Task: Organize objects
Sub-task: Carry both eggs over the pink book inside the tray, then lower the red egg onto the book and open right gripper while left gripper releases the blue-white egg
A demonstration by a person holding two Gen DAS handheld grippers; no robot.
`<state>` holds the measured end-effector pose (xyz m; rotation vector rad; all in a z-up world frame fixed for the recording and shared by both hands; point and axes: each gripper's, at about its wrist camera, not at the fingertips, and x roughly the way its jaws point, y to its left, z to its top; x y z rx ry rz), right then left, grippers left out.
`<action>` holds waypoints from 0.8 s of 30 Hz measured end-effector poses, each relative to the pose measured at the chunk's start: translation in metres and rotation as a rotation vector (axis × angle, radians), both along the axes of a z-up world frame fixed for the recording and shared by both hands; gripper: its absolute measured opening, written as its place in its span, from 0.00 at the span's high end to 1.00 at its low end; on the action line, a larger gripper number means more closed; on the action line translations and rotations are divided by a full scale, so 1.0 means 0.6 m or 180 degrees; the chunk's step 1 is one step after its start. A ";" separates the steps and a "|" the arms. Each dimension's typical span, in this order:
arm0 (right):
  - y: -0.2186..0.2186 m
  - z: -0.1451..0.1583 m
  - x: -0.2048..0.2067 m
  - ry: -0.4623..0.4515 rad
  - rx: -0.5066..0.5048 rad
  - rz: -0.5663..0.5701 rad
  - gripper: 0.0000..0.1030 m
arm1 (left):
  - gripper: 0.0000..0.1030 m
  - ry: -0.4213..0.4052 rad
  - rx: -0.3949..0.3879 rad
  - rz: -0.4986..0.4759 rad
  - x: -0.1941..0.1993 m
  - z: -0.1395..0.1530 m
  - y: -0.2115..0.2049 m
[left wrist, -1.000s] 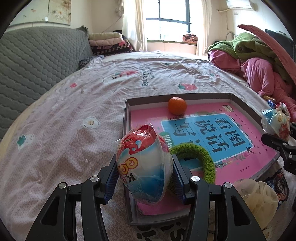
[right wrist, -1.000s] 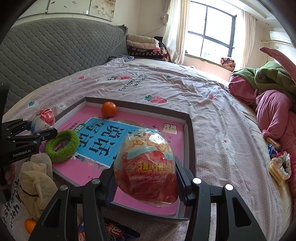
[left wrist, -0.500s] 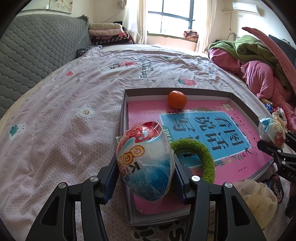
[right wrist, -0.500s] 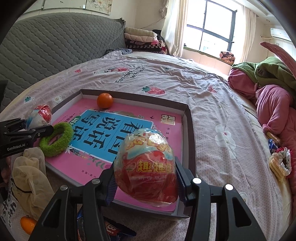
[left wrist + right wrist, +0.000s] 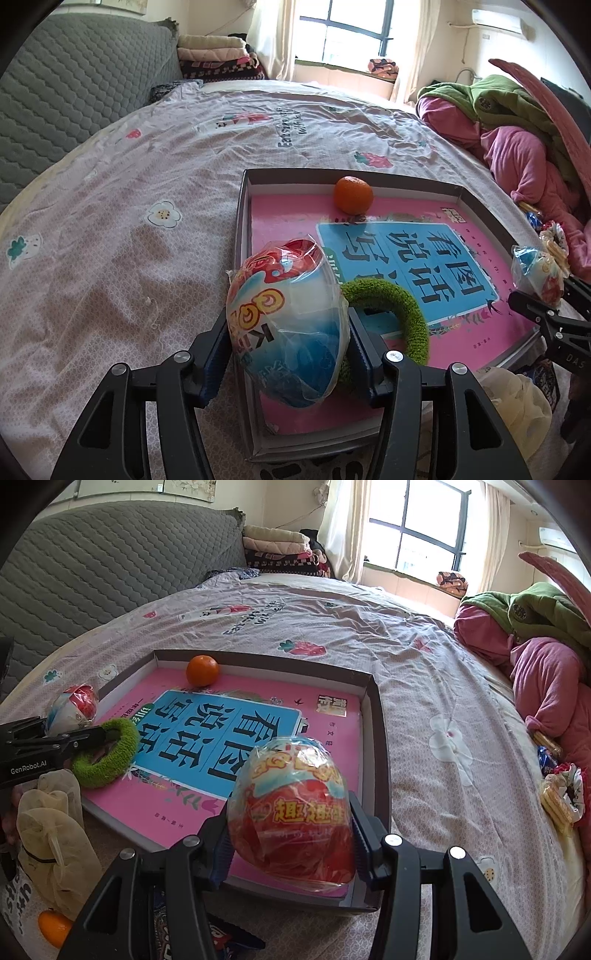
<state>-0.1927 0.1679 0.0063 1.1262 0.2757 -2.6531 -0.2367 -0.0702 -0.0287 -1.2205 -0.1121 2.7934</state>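
In the left wrist view the left gripper fills the lower centre of the frame, its jaws clamped on a wrapped toy egg with a red top and blue-white body. The egg hangs over the near left corner of a shallow grey tray that lies on the bed. A pink book with a blue title panel covers the tray floor. A green ring lies on the book just right of the egg, partly hidden behind the gripper's right finger. An orange sits at the tray's far edge, upper centre. At the right edge of the frame the right gripper shows with its own egg.

In the right wrist view the right gripper sits at lower centre, jaws clamped on a second egg, mostly red with yellow lettering. This egg hangs over the near right corner of the tray. The orange lies at upper left of the tray, the ring at the tray's left edge. The left gripper reaches in from the left edge of the frame, holding its egg beside the ring. A pale glove lies at lower left, and a pile of pink and green clothes at upper right.
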 end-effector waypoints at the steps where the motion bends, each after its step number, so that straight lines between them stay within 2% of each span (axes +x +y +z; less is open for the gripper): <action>1: 0.000 0.000 0.000 -0.0007 0.0003 -0.0004 0.48 | 0.44 0.0002 -0.0003 0.0001 0.000 0.000 0.000; 19: 0.010 -0.004 -0.005 -0.0098 -0.0005 -0.0100 0.49 | 0.44 0.0028 -0.0025 0.0008 0.003 0.006 0.000; 24: 0.002 -0.004 -0.003 -0.0037 0.0155 -0.0136 0.49 | 0.44 0.0041 -0.0014 0.0008 0.005 0.010 0.000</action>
